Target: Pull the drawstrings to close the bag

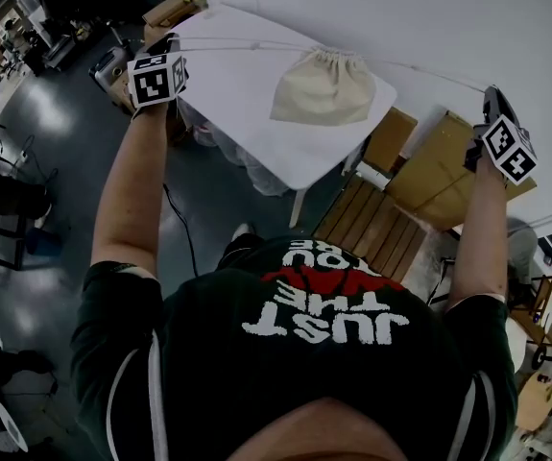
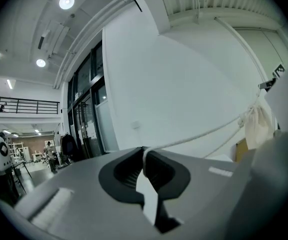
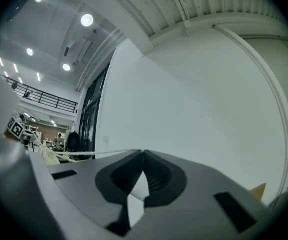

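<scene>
A cream drawstring bag [image 1: 324, 89] lies on the white table [image 1: 247, 113], its mouth bunched tight at the far end. From that mouth the left drawstring [image 1: 247, 44] runs taut to my left gripper [image 1: 169, 43], which is shut on it. The right drawstring [image 1: 429, 77] stretches just as tight to my right gripper [image 1: 492, 96], also shut on it. In the left gripper view the cord [image 2: 204, 132] leaves the closed jaws toward the bag [image 2: 258, 125]. In the right gripper view the cord [image 3: 98, 154] leads left to the bag [image 3: 44, 154].
Cardboard boxes [image 1: 444, 166] and a slatted wooden piece [image 1: 372, 224] sit below the table's right side. More boxes [image 1: 168, 10] stand at the far left corner. A white wall [image 1: 429, 8] lies behind the table, dark floor [image 1: 55, 142] to the left.
</scene>
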